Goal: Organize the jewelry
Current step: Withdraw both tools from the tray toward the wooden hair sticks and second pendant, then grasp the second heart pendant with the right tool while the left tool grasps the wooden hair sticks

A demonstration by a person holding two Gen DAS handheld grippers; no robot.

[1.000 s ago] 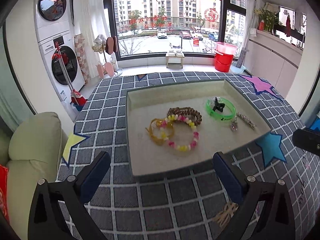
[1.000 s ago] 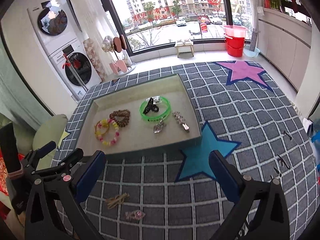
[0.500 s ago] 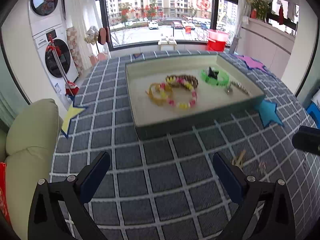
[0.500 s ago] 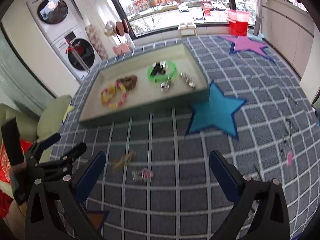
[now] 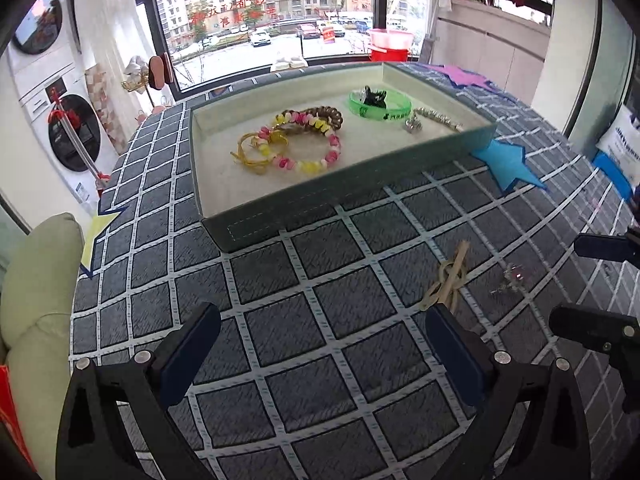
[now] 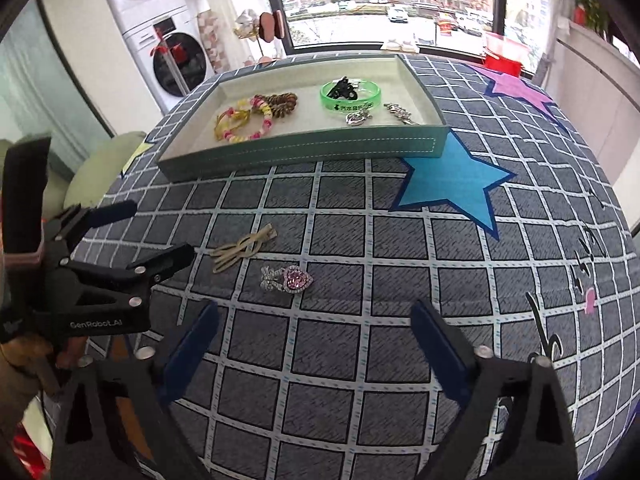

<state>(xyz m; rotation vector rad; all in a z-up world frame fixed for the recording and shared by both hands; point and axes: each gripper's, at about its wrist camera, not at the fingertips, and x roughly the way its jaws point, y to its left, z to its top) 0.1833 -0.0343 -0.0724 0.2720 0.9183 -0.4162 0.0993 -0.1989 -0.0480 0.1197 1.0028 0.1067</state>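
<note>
on the grey grid-patterned cloth (image 6: 340, 344) with a blue star (image 6: 452, 180), a pink heart brooch (image 6: 290, 280) lies beside a beige hair tie (image 6: 244, 250), near the green jewelry tray (image 6: 304, 146). stacked washers (image 6: 176, 56) flank the window (image 5: 260, 12). left gripper (image 5: 320, 354) and right gripper (image 6: 314, 348) both gape, holding nothing.

Both cameras sit low over the checked cloth (image 5: 344, 344), each looking forward between its own two fingers toward the window. The left view stands to the left, close to the jewelry tray (image 5: 340, 184). The right view faces the tray (image 6: 304, 148) from farther back. Both share the tray, the beige cord (image 5: 450, 280) (image 6: 244, 249) and the heart brooch (image 5: 512, 278) (image 6: 289, 279).
</note>
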